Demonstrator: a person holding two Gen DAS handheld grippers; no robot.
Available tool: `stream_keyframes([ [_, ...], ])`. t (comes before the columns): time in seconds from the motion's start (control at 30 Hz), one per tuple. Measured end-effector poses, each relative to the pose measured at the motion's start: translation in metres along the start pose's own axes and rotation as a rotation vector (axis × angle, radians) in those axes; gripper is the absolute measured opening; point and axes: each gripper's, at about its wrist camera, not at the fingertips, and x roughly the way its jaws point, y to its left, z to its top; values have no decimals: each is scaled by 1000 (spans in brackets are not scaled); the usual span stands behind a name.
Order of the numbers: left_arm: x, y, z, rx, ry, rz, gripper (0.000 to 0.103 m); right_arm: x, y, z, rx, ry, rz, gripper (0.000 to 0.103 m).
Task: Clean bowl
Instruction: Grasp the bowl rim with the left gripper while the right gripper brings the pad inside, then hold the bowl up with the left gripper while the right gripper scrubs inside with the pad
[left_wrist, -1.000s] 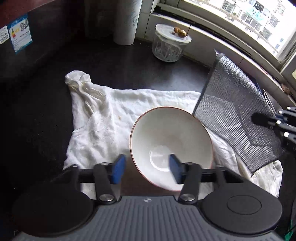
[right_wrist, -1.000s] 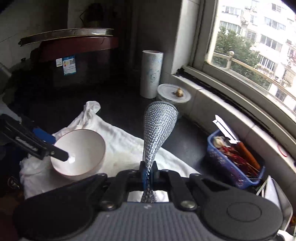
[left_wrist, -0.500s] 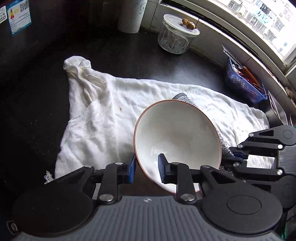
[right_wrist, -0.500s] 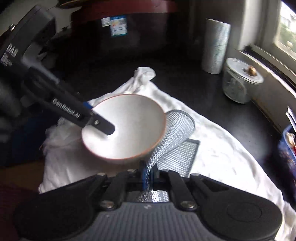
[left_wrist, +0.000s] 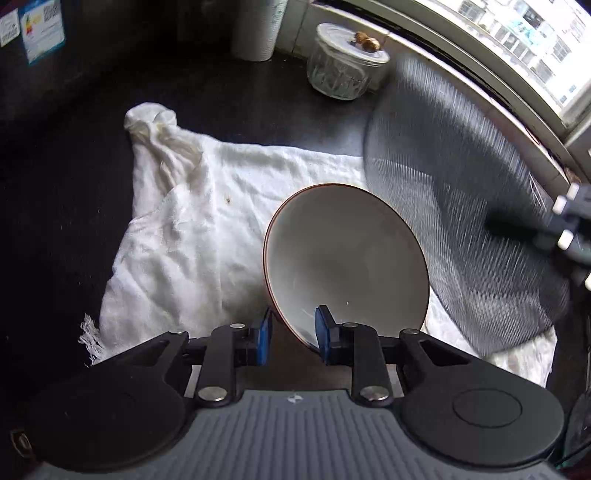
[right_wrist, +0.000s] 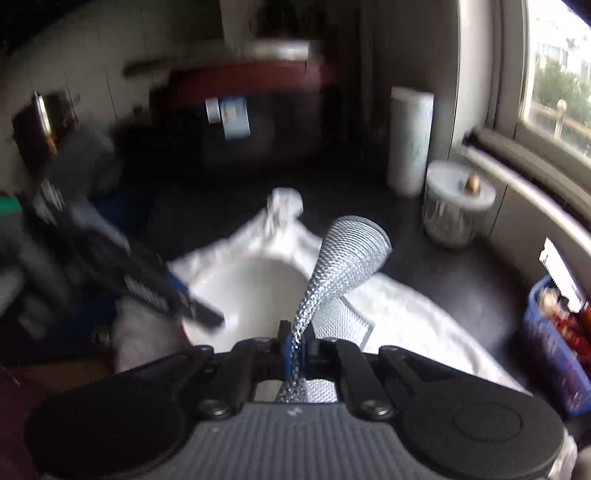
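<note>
Left wrist view sits low behind the left gripper, close over the bowl, facing forward across the white cloth toward the window sill and glass jar. Right wrist view looks along the right gripper from the right of the bowl, facing the dark back wall with the window at right. Both share bowl, cloth, jar, paper roll and mesh cloth.

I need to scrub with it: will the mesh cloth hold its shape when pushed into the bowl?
Probably not: the mesh cloth curls and droops from the right gripper, so it looks floppy. It seems light, and should mould to the bowl.
</note>
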Motion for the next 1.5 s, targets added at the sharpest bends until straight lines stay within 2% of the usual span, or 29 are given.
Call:
stream_keyframes([
  [0.03, -1, -3, -1, 18, -8, 8, 25, -1, 12, 6, -95, -25, -33, 5],
  [0.1, -3, -9, -3, 56, -23, 24, 24, 5, 24, 9, -171, -58, -41, 6],
  [0.17, -7, -18, -6, 109, -36, 42, 24, 20, 30, 7, -217, -14, -29, 6],
  [0.27, -12, -27, -10, 162, -51, 47, 25, 51, 42, -3, -350, 115, -39, 7],
  [0.47, -13, -26, -12, 164, -41, -3, 25, 77, 50, -12, -357, 276, 23, 11],
  [0.6, -8, -22, -17, 130, -21, -36, 22, 92, 48, -16, -265, 355, 37, 11],
  [0.73, 2, -14, -26, 40, -3, -72, 18, 105, 39, -19, -97, 398, 71, 11],
  [0.8, 4, -6, -30, -38, -16, -99, 16, 111, 31, -22, 22, 418, 100, 11],
  [0.87, 6, 8, -33, -160, -25, -141, 16, 111, 24, -26, 116, 399, 112, 12],
  [0.97, 9, 20, -37, -286, -44, -186, 16, 112, 12, -31, 271, 372, 166, 11],
  [1.03, 12, 31, -40, -386, -41, -228, 18, 112, 9, -32, 309, 364, 174, 10],
  [1.07, 15, 42, -43, -482, -29, -271, 18, 111, 13, -32, 304, 364, 174, 10],
  [1.17, 24, 62, -51, -667, 17, -370, 18, 106, 17, -27, 264, 346, 155, 9],
  [1.2, 26, 63, -52, -693, 31, -390, 17, 104, 17, -24, 249, 336, 143, 8],
  [1.3, 25, 54, -52, -660, 37, -381, 18, 96, 24, -19, 147, 276, 38, 7],
  [1.33, 24, 50, -50, -618, 38, -359, 18, 98, 25, -20, 133, 275, 28, 7],
  [1.4, 14, 31, -40, -439, -6, -237, 18, 102, 25, -21, 108, 278, 14, 6],
  [1.5, -2, -10, -25, -45, -113, 45, 18, 107, 31, -25, 61, 292, 32, 6],
])
